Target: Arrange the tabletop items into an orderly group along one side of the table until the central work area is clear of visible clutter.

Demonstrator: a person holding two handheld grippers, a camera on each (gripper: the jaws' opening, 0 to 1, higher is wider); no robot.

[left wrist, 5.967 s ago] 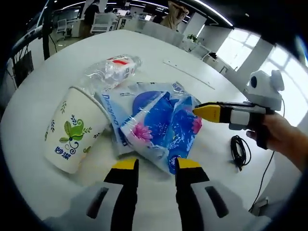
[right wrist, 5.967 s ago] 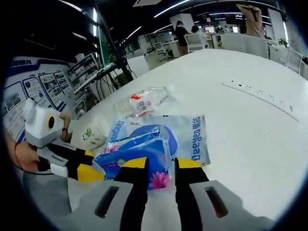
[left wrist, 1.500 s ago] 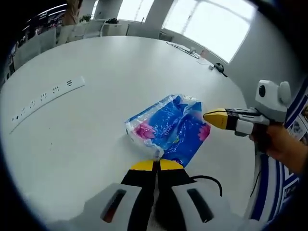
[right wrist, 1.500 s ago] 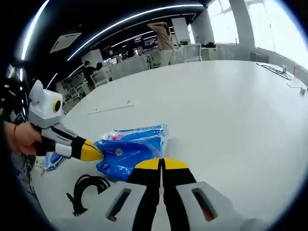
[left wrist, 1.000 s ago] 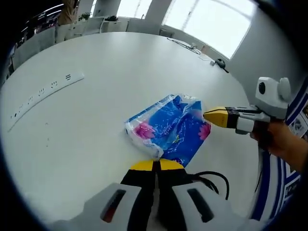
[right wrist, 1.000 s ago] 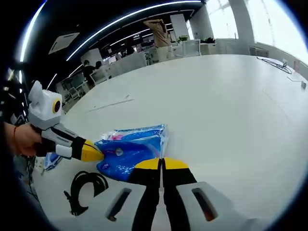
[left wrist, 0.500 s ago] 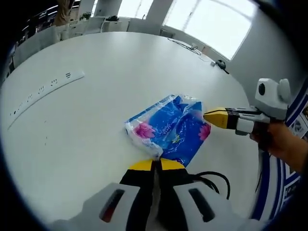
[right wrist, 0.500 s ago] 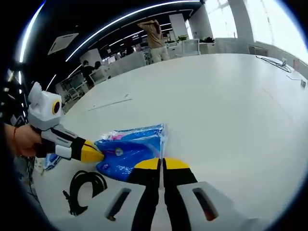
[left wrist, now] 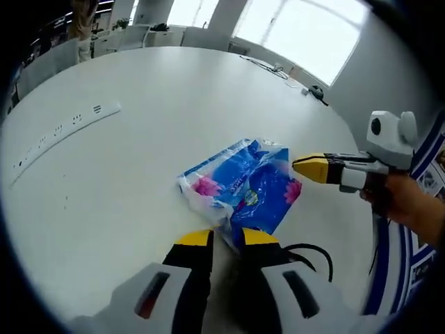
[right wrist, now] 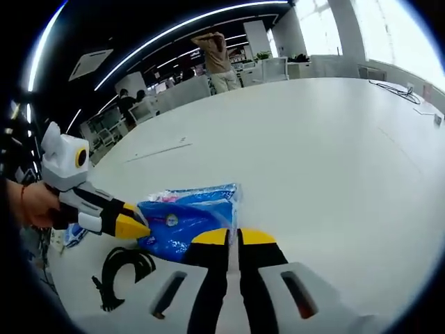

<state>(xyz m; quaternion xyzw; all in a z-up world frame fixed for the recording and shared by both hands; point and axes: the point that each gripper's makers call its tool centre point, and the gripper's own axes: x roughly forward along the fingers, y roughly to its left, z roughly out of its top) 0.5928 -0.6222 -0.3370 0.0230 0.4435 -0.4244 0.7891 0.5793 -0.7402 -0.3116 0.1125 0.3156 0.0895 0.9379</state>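
A blue tissue pack (left wrist: 240, 188) in clear plastic wrap lies on the white round table (left wrist: 139, 104). My left gripper (left wrist: 226, 238) stands open at the pack's near edge, its yellow tips on either side of the wrap's corner. The right gripper (left wrist: 300, 166) comes in from the right with its jaws together on the pack's far corner. In the right gripper view the pack (right wrist: 184, 214) lies just beyond my right gripper (right wrist: 233, 236), which is shut on its edge, and the left gripper (right wrist: 141, 224) touches the pack's other end, jaws parted.
A coiled black cable (left wrist: 306, 254) lies on the table beside the pack, near the table's edge (right wrist: 122, 273). A long white power strip (left wrist: 62, 136) runs across the table further off. People and office desks (right wrist: 215, 52) are in the background.
My left gripper has opened; its jaws were together on the pack's near corner half a second ago. The pack's wrap has shifted slightly. The right gripper stays shut in the same place.
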